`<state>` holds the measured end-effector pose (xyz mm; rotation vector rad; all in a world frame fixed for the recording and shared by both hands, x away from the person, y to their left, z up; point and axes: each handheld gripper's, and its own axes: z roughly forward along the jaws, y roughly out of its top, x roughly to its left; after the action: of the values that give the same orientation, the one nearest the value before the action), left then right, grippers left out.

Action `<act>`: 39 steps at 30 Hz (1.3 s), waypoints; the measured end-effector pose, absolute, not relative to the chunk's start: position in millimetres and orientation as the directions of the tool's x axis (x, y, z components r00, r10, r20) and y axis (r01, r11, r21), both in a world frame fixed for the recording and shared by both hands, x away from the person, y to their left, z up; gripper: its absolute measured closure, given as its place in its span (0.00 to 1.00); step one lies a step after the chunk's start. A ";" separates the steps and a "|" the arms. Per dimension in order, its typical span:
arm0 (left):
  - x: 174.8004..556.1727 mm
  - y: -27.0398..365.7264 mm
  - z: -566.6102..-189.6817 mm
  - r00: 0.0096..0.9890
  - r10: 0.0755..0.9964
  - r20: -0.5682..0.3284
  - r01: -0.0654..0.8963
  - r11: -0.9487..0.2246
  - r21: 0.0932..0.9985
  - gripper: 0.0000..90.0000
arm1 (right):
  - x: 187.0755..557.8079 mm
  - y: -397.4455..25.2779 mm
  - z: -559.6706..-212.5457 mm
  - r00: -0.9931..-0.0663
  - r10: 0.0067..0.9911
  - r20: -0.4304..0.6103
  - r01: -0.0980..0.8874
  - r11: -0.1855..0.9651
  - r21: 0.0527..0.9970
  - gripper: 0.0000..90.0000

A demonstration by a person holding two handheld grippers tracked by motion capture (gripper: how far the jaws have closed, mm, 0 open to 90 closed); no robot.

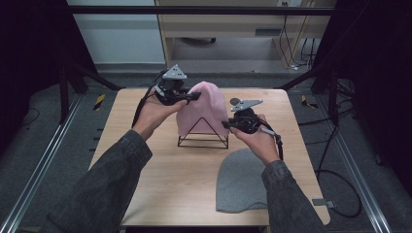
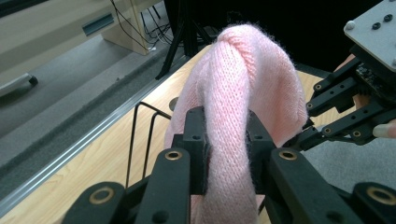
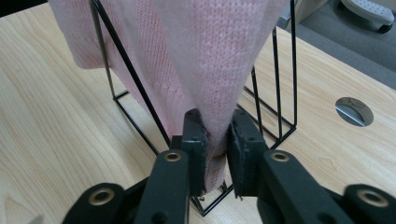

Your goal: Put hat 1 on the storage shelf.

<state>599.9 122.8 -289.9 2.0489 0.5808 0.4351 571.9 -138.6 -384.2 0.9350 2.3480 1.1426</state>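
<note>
A pink knitted hat (image 1: 204,108) hangs over a black wire stand (image 1: 203,138) at the table's middle. My left gripper (image 1: 193,96) grips the hat's upper left edge, jaws shut on a thick fold of the pink hat (image 2: 229,140). On the hat's lower right edge my right gripper (image 1: 227,124) is shut too, pinching the pink hat (image 3: 219,84) in front of the wire stand (image 3: 275,93). The right gripper (image 2: 303,135) also shows in the left gripper view, at the hat's far side. A grey knitted hat (image 1: 241,179) lies flat at the front right.
The wooden table (image 1: 145,174) has a round cable hole (image 3: 354,111) near its back right. Metal rails (image 1: 39,165) run along the floor on both sides, with cables (image 1: 340,194) on the right. A desk (image 1: 233,24) stands beyond the table.
</note>
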 end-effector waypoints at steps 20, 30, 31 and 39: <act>593.3 120.3 -316.3 0.827 0.560 0.043 0.277 -0.473 0.836 0.85 | 552.8 -172.9 -380.6 -0.635 0.770 -0.060 0.444 0.427 0.788 0.42; 591.1 122.1 -321.1 0.812 0.582 0.044 0.295 -0.475 0.829 0.84 | 541.9 -198.5 -386.1 -0.565 0.824 -0.050 0.484 0.380 0.788 0.43; 591.7 122.2 -321.9 0.812 0.582 0.045 0.298 -0.479 0.826 0.84 | 540.0 -201.3 -387.1 -0.559 0.828 -0.050 0.487 0.377 0.788 0.43; 592.6 122.5 -331.7 0.816 0.578 0.011 0.323 -0.471 0.821 0.76 | 534.9 -214.4 -396.3 -0.537 0.843 -0.027 0.512 0.351 0.784 0.44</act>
<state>592.6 122.5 -331.7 2.0990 0.6622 0.3605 534.9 -214.4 -396.3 1.1838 2.1898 1.0395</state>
